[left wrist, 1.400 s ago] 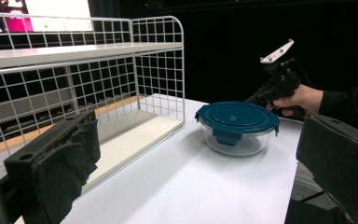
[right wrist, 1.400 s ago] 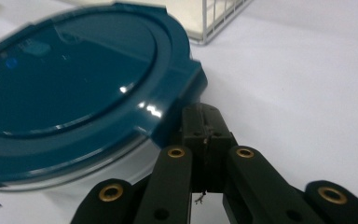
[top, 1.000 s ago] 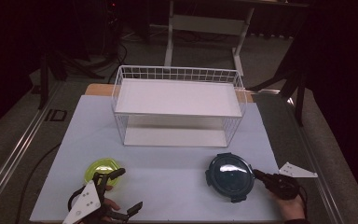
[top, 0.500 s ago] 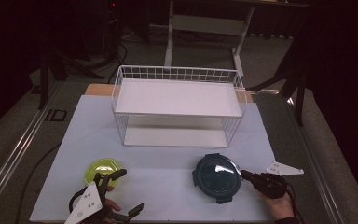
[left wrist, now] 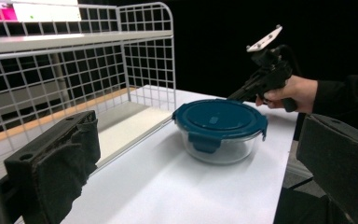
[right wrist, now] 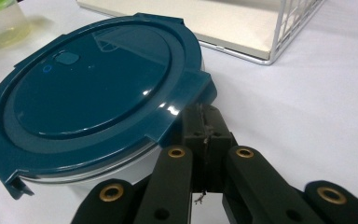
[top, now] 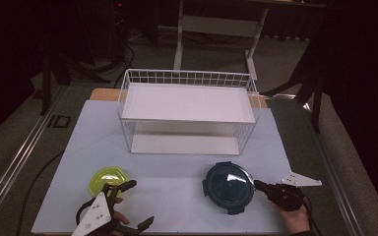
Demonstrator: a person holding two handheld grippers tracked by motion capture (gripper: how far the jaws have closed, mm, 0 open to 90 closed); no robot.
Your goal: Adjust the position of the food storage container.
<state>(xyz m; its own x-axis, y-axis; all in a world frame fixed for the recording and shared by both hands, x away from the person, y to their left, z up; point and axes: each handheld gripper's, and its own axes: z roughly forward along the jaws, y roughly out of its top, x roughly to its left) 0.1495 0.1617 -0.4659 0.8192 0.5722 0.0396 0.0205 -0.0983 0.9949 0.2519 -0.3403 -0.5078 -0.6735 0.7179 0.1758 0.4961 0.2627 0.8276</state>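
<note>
The right hand-held gripper (top: 257, 184), jaws closed and empty, nudges the blue-lidded bowl (top: 228, 186) at its 3 o'clock side; the left hand-held gripper (top: 135, 204) gapes empty. Shelving seems undone.

The table (top: 177, 196), covered by a white sheet, carries a white wire rack (top: 187, 115) at its far side, a blue-lidded glass container (top: 228, 186) against the right gripper's (top: 258, 185) closed fingertips, and a yellow-green lidded container (top: 107, 178) just beyond the left gripper's (top: 135, 201) spread fingers.
</note>
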